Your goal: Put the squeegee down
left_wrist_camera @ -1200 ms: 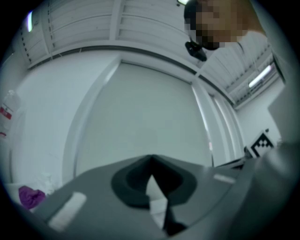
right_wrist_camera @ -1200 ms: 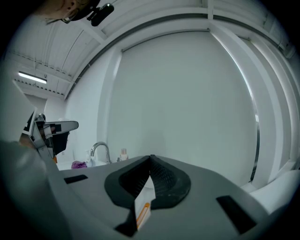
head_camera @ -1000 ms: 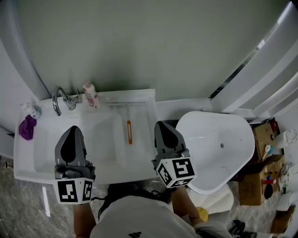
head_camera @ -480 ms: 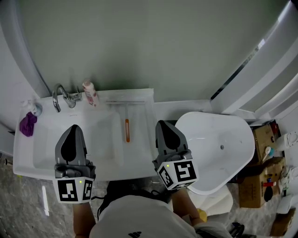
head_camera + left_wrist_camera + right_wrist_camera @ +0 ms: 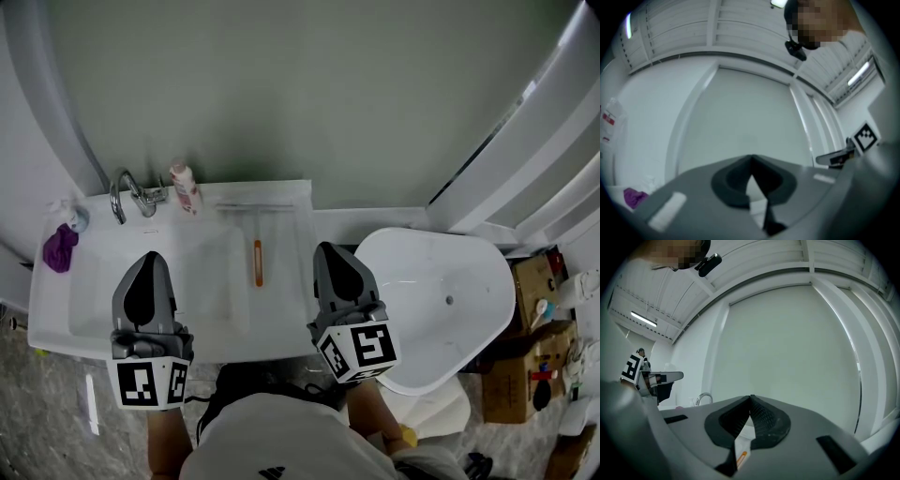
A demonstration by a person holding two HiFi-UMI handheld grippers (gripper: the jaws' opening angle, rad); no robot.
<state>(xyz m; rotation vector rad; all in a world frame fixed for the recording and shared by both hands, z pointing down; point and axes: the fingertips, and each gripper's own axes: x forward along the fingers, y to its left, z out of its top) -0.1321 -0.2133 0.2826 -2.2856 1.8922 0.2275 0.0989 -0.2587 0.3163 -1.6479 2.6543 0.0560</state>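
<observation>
Squeegee (image 5: 258, 262) is lying flat on the right part of the sink (image 5: 49, 314) top, orange handle pointing towards us, and neither claw touches it. Both our claws are pinched closed and empty. The left claw (image 5: 150, 257) hangs over the sink bowl, and the right claw (image 5: 329, 248) is at the sink's right edge, just beside the squeegee. Along the sink's back there's a faucet (image 5: 126, 192) and a bottle (image 5: 185, 190), with a purple cloth (image 5: 59, 251) at its left end. A white tub (image 5: 469, 319) sits right of the sink.
</observation>
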